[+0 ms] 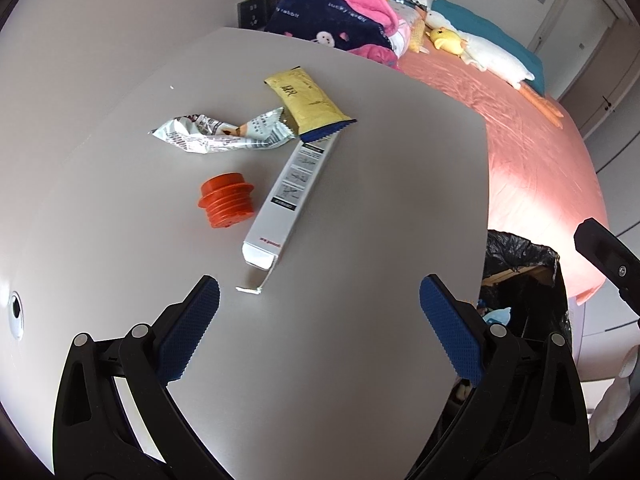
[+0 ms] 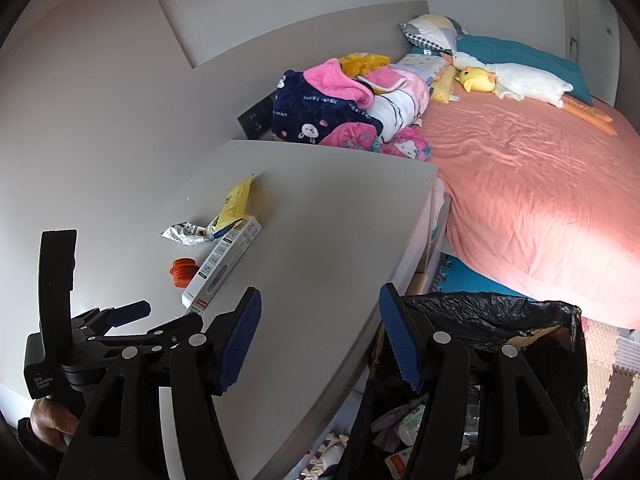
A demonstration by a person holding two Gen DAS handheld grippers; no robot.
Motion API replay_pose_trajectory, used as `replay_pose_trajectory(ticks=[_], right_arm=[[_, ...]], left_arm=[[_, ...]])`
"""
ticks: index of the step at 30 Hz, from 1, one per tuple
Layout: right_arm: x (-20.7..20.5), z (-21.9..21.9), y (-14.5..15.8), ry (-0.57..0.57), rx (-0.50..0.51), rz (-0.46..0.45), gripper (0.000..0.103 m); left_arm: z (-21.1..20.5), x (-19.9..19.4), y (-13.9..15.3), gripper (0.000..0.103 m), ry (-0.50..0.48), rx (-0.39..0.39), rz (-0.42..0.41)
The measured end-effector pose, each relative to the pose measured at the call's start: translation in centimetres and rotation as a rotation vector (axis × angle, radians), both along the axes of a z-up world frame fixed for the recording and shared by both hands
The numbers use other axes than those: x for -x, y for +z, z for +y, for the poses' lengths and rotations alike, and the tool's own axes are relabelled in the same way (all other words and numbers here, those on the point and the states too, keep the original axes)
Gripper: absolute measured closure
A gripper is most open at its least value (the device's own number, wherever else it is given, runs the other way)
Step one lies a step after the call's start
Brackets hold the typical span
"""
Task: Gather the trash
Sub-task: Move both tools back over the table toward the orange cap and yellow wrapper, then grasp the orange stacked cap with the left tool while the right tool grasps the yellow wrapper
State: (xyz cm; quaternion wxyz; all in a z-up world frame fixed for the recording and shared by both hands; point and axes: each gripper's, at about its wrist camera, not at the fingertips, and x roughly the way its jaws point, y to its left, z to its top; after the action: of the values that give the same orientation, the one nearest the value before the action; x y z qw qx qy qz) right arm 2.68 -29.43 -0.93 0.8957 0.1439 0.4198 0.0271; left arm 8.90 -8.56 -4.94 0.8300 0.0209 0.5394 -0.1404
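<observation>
While both tools hang empty with jaws apart, the trash lies on the grey tabletop (image 1: 360, 184). The left tool (image 1: 320, 304) hovers near a long white carton (image 1: 290, 196) printed with small diagrams; its red lettering is too small to read. Just beside it sits an orange ribbed cap (image 1: 226, 200). A crumpled silver wrapper (image 1: 216, 134) and a yellow packet (image 1: 308, 100) bear print I cannot make out. The right tool (image 2: 320, 320) is over the tabletop's edge, beside a black-lined bin (image 2: 520, 320). On the bed (image 2: 540, 184), a navy blanket (image 2: 316, 108) reads "lucky rabbit".
</observation>
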Motion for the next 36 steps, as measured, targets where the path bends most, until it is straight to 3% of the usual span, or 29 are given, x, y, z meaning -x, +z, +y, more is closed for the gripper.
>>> replay_pose_trajectory(ticks=[16, 23, 31, 33, 35, 36], right_arm=[[-6.3, 4.0, -1.6, 0.092, 0.023, 0.014, 0.041], [-8.6, 5.2, -2.2, 0.112, 0.037, 0.017, 0.041], [-11.2, 6.6, -3.3, 0.132, 0.047, 0.032, 0.041], [-11.9, 6.9, -3.6, 0.135, 0.049, 0.038, 0.041], [-12.6, 7.3, -3.8, 0.140, 0.051, 0.043, 0.041], [-12.9, 7.5, -3.9, 0.144, 0.053, 0.044, 0.041]], left_arm=[[5.2, -4.6, -1.7, 0.007, 0.152, 0.051, -0.019], [5.8, -6.4, -3.1, 0.022, 0.176, 0.071, 0.010], [6.0, -7.3, -4.0, 0.031, 0.159, 0.090, 0.009], [6.1, -7.4, -4.1, 0.049, 0.161, 0.096, 0.008], [6.4, -7.4, -4.6, 0.059, 0.164, 0.119, 0.023], [6.4, -7.4, -4.8, 0.060, 0.168, 0.125, 0.024]])
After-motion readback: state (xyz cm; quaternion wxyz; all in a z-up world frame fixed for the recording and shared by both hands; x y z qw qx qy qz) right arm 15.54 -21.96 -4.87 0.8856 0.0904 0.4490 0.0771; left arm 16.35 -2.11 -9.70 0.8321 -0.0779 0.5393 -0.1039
